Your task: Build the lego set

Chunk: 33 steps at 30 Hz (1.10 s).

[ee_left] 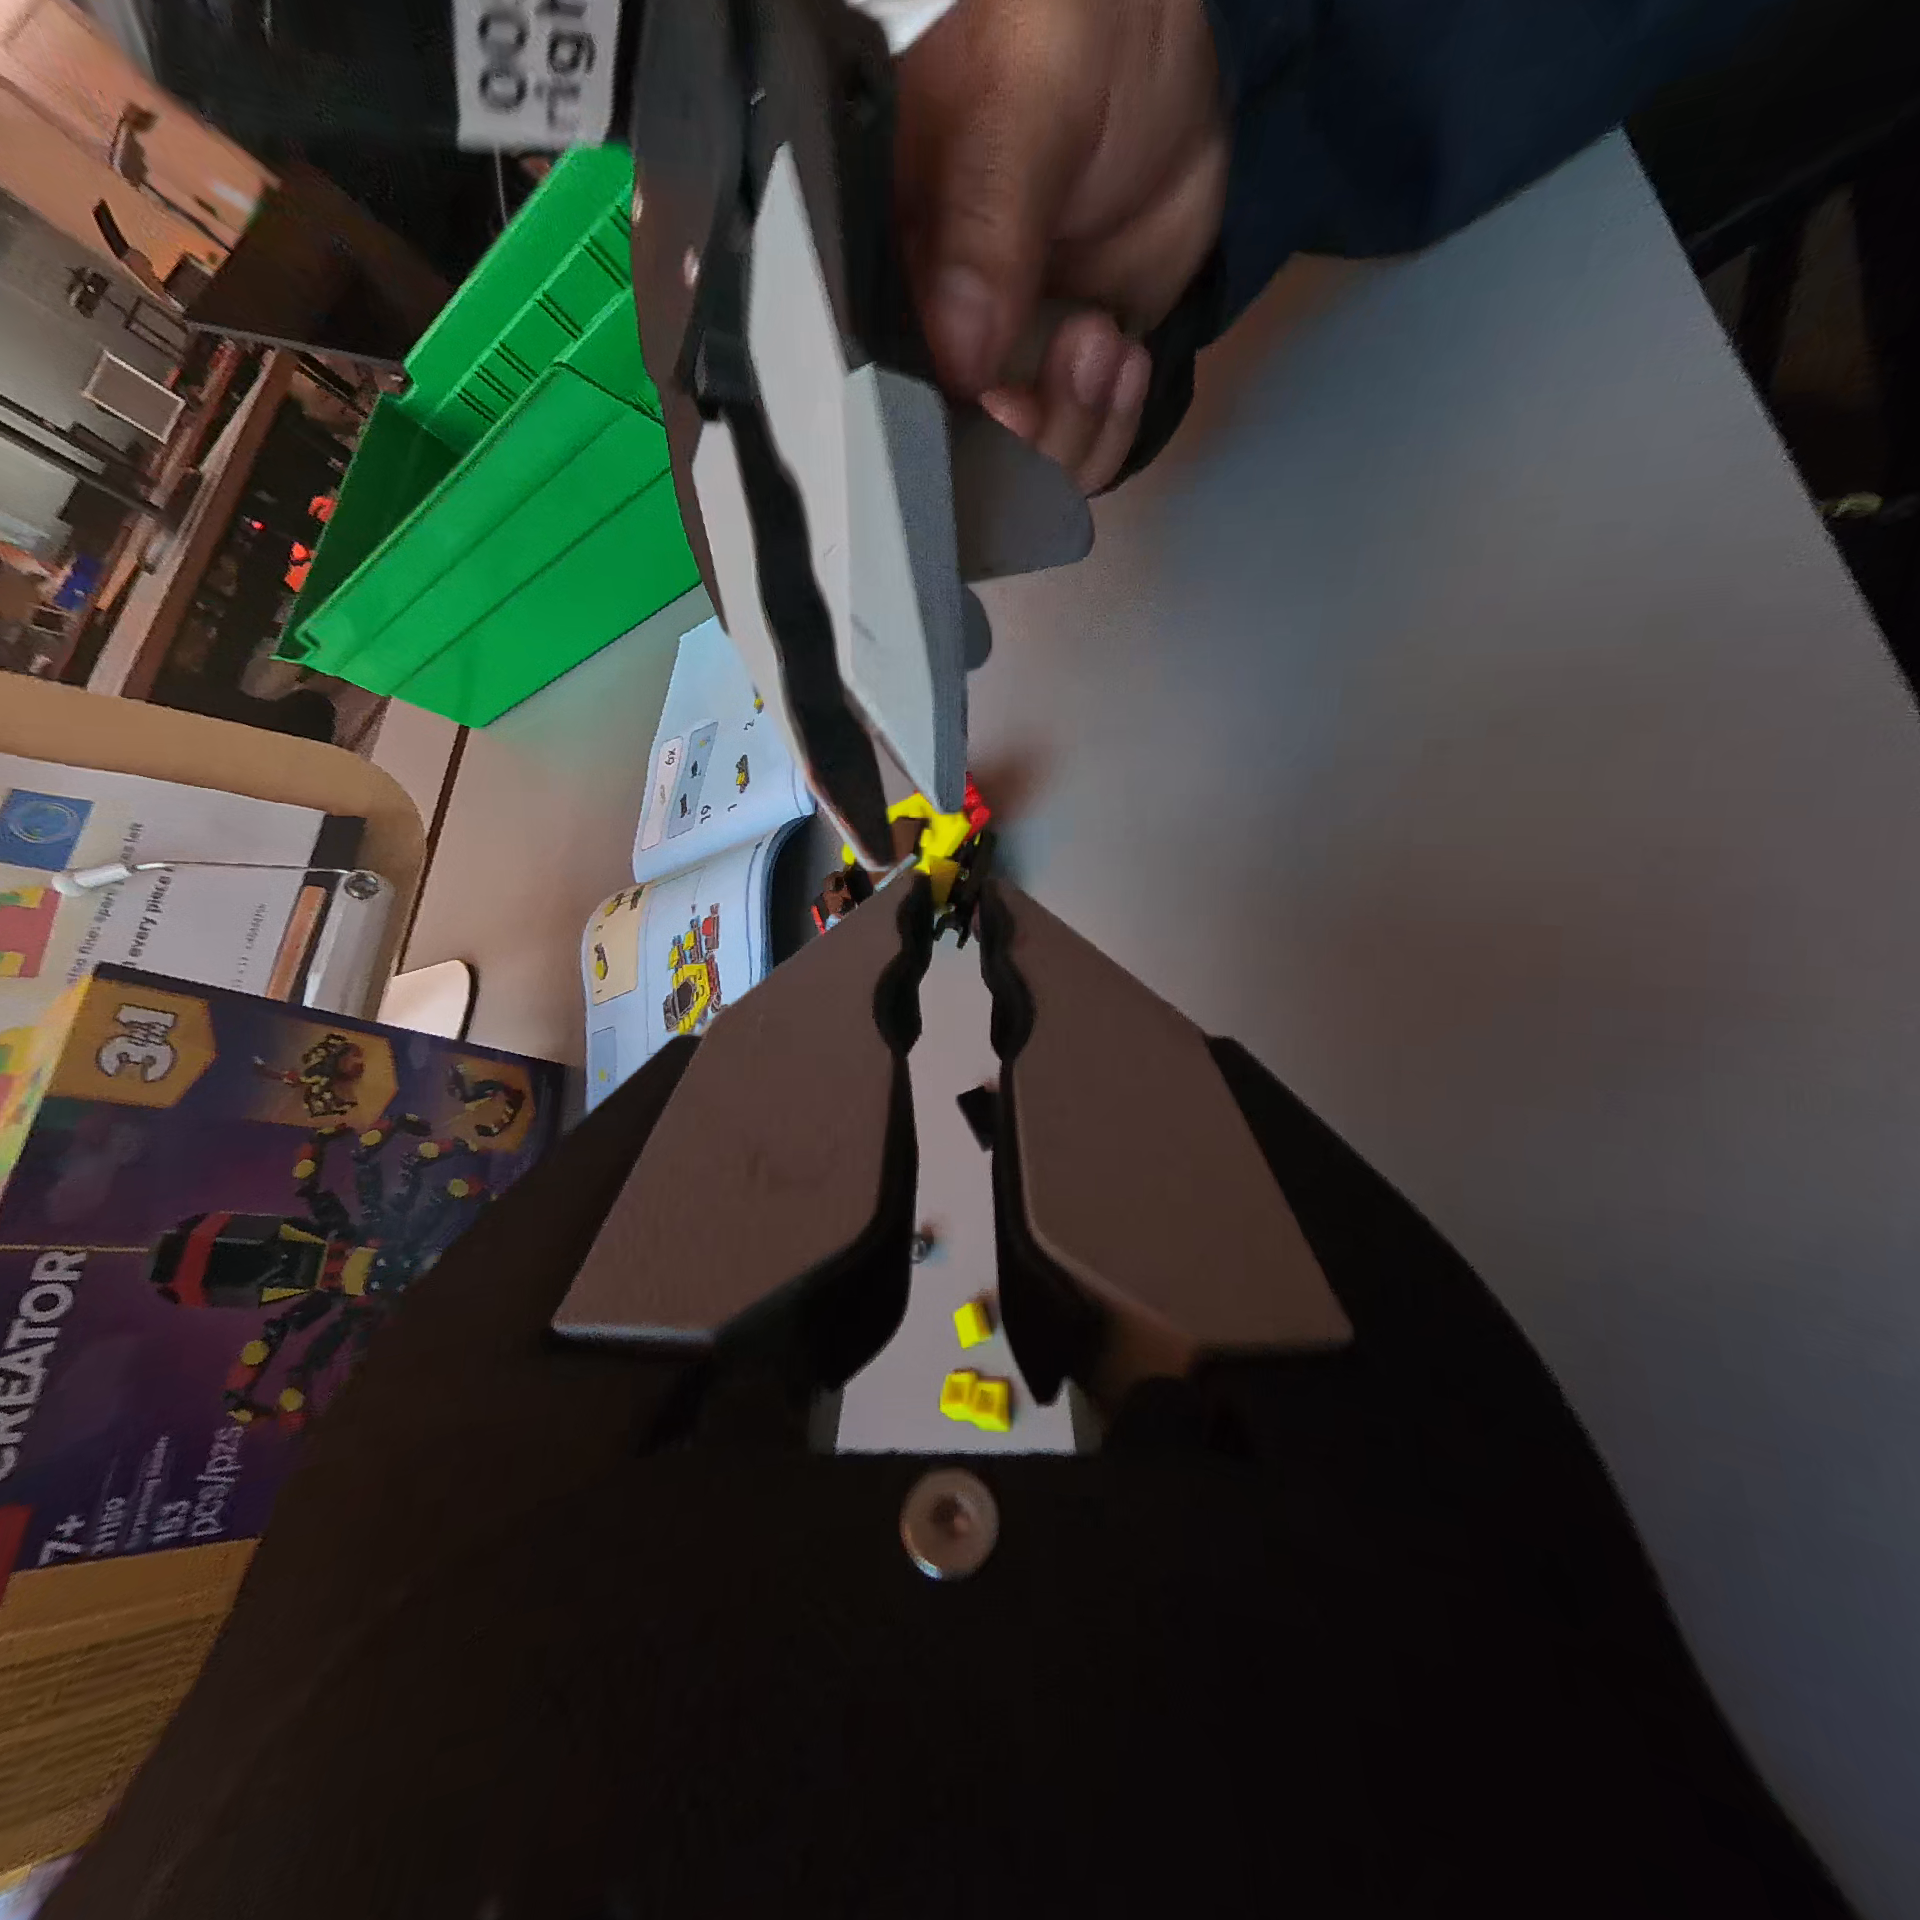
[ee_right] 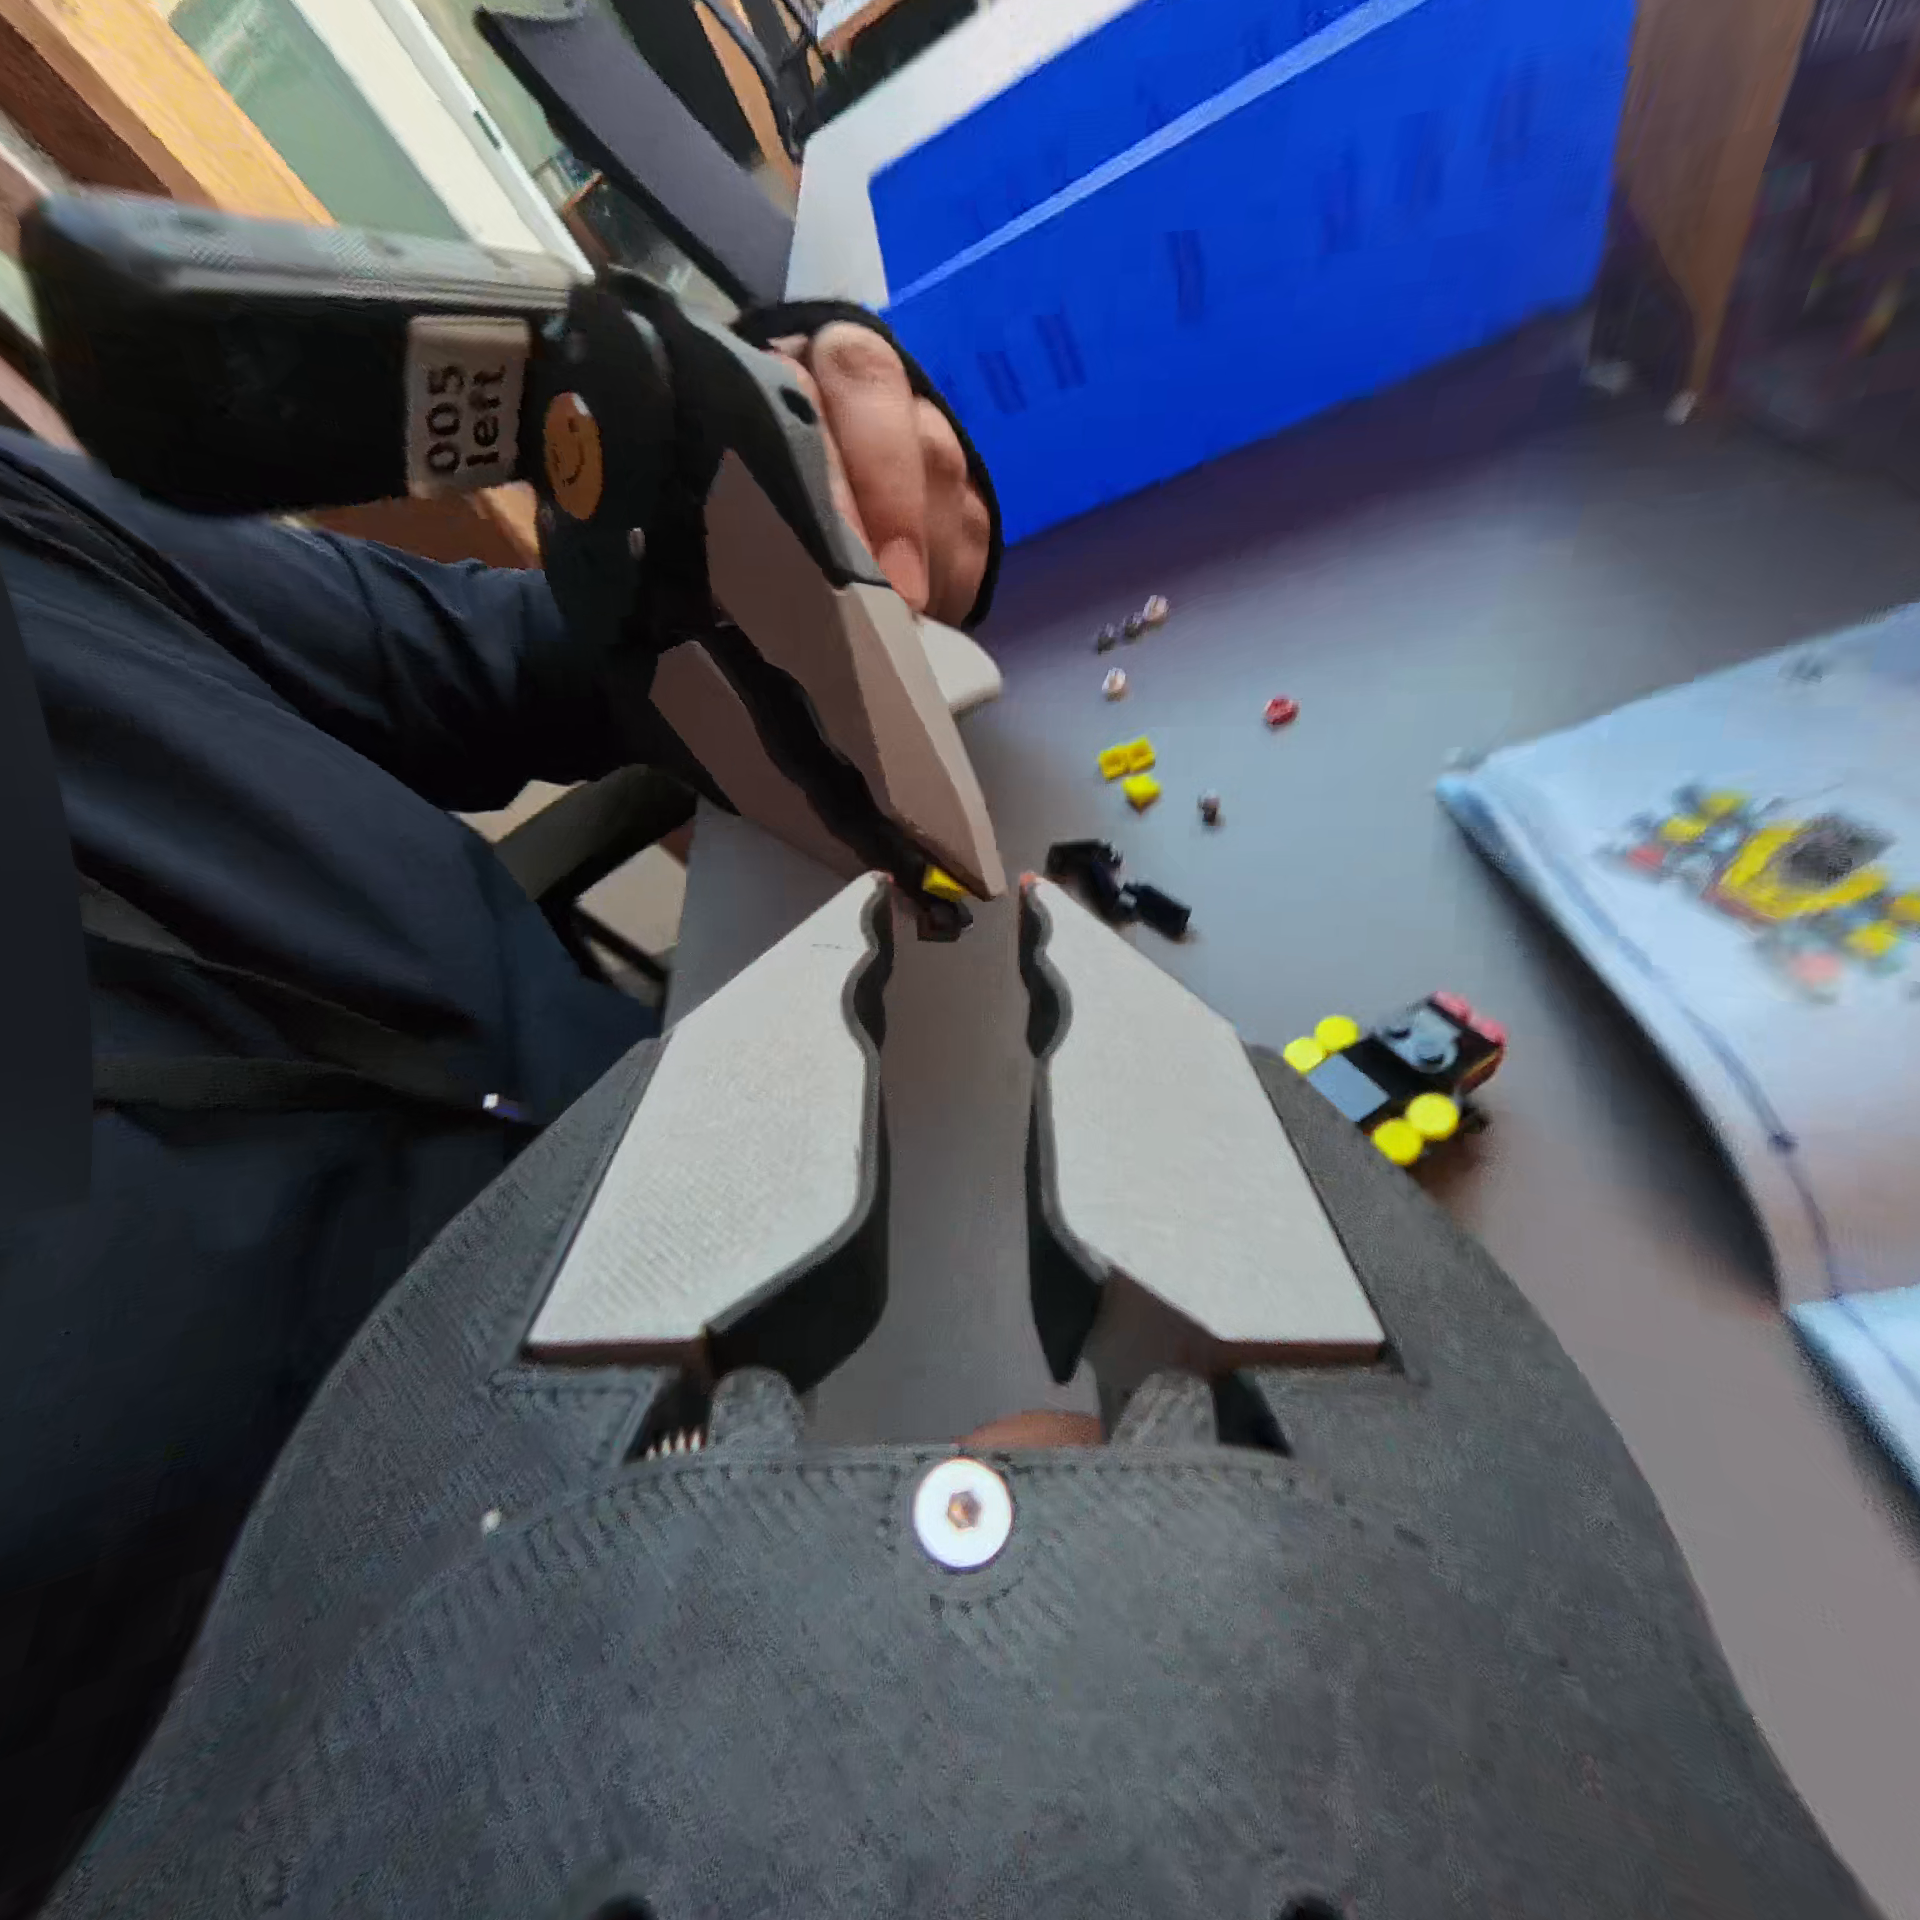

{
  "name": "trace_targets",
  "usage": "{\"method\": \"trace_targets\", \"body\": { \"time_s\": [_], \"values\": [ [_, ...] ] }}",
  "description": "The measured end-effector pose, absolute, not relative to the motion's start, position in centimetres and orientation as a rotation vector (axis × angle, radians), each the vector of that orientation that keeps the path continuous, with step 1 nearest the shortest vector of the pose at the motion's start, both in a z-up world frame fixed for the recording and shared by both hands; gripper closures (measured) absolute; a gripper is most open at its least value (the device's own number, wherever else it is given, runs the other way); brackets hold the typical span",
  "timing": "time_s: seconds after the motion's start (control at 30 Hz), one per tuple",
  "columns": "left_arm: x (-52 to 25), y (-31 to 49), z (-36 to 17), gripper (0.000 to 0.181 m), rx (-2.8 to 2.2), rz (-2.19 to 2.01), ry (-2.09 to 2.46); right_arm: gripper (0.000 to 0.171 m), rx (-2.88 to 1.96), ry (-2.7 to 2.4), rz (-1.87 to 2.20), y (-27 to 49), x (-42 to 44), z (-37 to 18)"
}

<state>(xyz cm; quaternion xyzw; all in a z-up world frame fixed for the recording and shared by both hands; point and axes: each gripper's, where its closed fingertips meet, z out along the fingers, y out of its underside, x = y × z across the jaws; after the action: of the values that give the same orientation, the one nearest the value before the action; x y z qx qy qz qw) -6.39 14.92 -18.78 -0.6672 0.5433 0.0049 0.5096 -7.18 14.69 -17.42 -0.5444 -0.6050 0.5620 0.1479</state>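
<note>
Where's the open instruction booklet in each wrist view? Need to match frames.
Left wrist view: instruction booklet left of centre, beside the meeting gripper tips.
Right wrist view: it lies at the right edge, on the table.
Shared landmark: loose yellow bricks.

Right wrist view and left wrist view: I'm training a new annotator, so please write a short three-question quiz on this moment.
1. True or false: the black-and-yellow partial build lies on the table, in neither gripper.
2. What does the left gripper pinch at its tips? A) a small yellow-and-black piece B) a page of the booklet C) a loose red brick
3. Fill in: the right gripper has its jaws ____, with the table showing between them.

Key: 1 true; 2 A; 3 open
</note>
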Motion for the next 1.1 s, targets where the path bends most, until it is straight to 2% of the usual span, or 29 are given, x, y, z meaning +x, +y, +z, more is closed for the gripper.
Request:
{"method": "trace_targets", "body": {
  "time_s": [0.17, 0.43, 1.1],
  "values": [
    [-5.9, 14.5, -16.9, 0.175, -1.611, -0.236, 1.194, 0.157, -1.162, -1.783, 1.305, 13.4, -6.7, -15.7],
    [-5.7, 13.9, -16.5, 0.175, -1.619, -0.414, 1.164, 0.161, -0.922, -1.759, 0.987, 13.2, -6.9, -15.2],
    [-5.6, 13.4, -18.1, 0.175, -1.726, -0.51, 1.193, 0.165, -0.938, -1.821, 1.047, 12.6, -6.9, -16.8]
  ]
}}
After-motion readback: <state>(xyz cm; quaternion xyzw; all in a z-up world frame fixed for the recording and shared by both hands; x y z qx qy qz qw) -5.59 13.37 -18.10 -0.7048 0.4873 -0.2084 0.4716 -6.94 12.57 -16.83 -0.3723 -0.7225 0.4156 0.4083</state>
